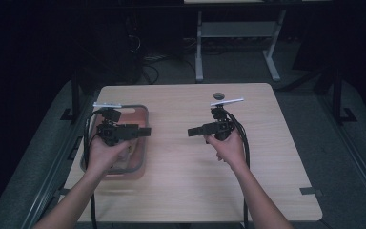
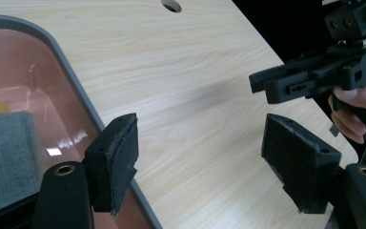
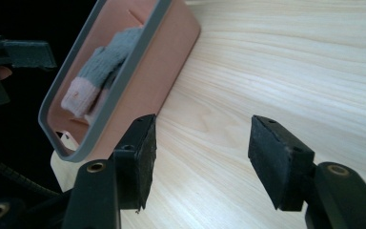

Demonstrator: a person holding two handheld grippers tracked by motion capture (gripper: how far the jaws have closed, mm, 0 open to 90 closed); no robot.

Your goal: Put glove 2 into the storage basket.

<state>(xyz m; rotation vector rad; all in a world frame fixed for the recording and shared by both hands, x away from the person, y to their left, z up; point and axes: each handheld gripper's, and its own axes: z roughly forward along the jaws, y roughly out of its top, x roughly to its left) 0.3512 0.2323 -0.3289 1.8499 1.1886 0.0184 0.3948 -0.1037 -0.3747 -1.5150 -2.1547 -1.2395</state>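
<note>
The left hand-held gripper (image 1: 145,132) hovered over the pink basket (image 1: 143,143), its jaws apart with nothing between them, the tips reaching just past the basket's grey rim toward the middle of the tabletop (image 1: 181,191). The right hand-held gripper (image 1: 190,131) pointed back at it, well apart across bare wood, jaws likewise spread and empty. In the right gripper view, a grey sock with a pale pink toe (image 3: 95,76) lay inside the basket, beyond and to the left of that gripper's jaws. In the left gripper view, a grey folded cloth (image 2: 5,157) sat in the basket just beside the left jaw.
</note>
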